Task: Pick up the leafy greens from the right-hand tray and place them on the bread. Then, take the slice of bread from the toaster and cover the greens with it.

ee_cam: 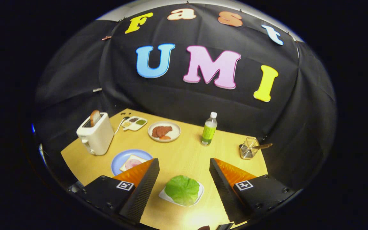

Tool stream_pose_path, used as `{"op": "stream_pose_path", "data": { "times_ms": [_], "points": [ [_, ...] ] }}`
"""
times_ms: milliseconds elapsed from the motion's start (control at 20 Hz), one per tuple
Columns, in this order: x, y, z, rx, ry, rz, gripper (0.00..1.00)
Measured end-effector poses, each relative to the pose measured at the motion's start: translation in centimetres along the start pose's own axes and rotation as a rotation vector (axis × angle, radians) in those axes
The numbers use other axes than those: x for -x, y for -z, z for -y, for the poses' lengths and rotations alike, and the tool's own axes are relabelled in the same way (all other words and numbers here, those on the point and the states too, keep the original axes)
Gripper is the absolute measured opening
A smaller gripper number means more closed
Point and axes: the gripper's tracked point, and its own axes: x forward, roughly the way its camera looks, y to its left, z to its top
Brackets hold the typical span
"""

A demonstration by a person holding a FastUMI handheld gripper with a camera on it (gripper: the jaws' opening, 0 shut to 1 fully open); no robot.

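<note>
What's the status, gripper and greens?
Gripper open, hovering over the leafy greens on the white tray. Greens untouched. Bread on blue plate. Nothing between.

Green leaf (182, 189) flat on tray (200, 192), bread (95, 117) upright in toaster (96, 134)

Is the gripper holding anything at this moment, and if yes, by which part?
Nothing is held. The gripper is open, its fingers spread wide apart, with the leafy greens lying on their tray between them, untouched.

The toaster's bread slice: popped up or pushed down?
Popped up: the bread slice sticks out above the toaster top. The open tool hovers over the greens.
</note>
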Motion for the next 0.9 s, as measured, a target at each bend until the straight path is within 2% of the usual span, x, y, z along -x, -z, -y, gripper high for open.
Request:
{"op": "stream_pose_path", "data": {
  "times_ms": [300,550,750,900],
  "points": [
    [-4.5,8.0,-0.2,0.020,-0.106,-0.187,0.97],
    [-7.9,13.8,0.1,0.028,-0.162,-0.319,0.96],
    [-9.9,17.5,0.8,0.021,-0.180,-0.414,0.91],
    [-10.8,18.4,0.4,0.027,-0.210,-0.438,0.85]
  ]
}}
